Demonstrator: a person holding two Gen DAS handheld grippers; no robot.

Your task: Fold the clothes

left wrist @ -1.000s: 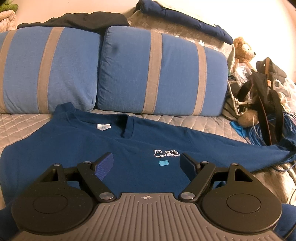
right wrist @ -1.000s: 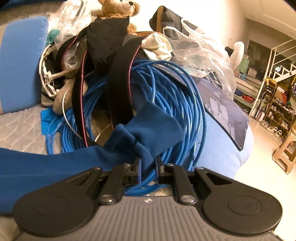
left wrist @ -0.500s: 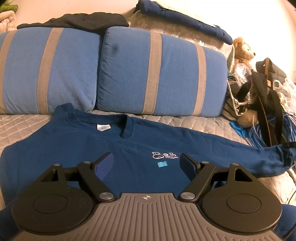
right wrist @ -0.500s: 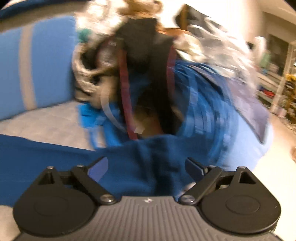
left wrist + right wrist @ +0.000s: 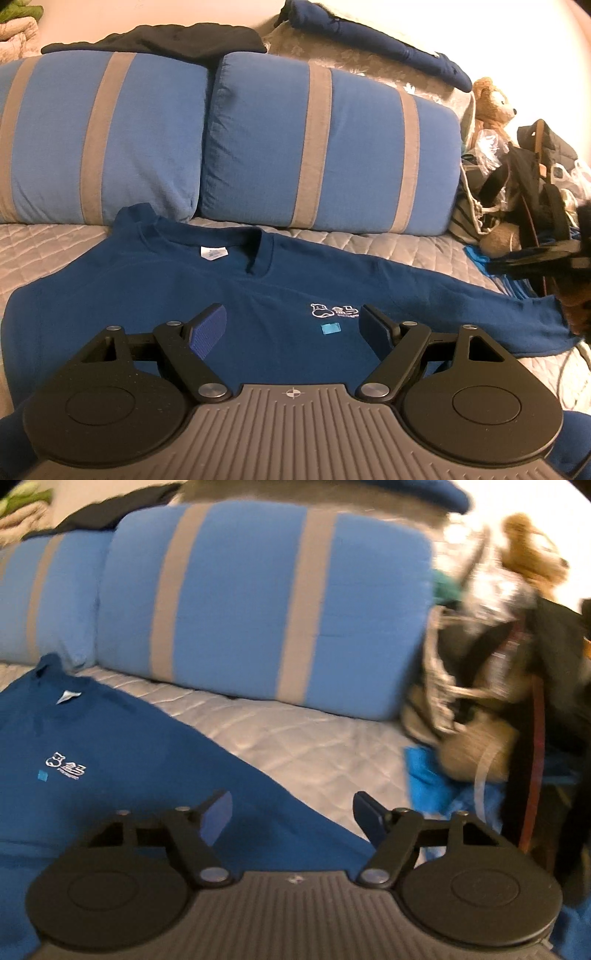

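A dark blue sweatshirt (image 5: 155,295) lies face up on the grey quilted bed, collar toward the pillows, with a white chest logo (image 5: 334,311). Its right sleeve (image 5: 480,314) stretches flat to the right. My left gripper (image 5: 293,328) is open and empty, hovering over the chest. My right gripper (image 5: 291,818) is open and empty above the sleeve (image 5: 184,775); it also shows at the right edge of the left wrist view (image 5: 535,258). The right wrist view is blurred.
Two blue pillows with grey stripes (image 5: 325,147) stand behind the sweatshirt. A pile with a teddy bear (image 5: 493,103), black straps and blue cable (image 5: 443,786) crowds the right end of the bed. Dark clothes (image 5: 159,37) lie on top of the pillows.
My right gripper opened and let go of the sleeve cuff, then swung left toward the sweatshirt body. The sleeve now lies flat. My left gripper stayed put.
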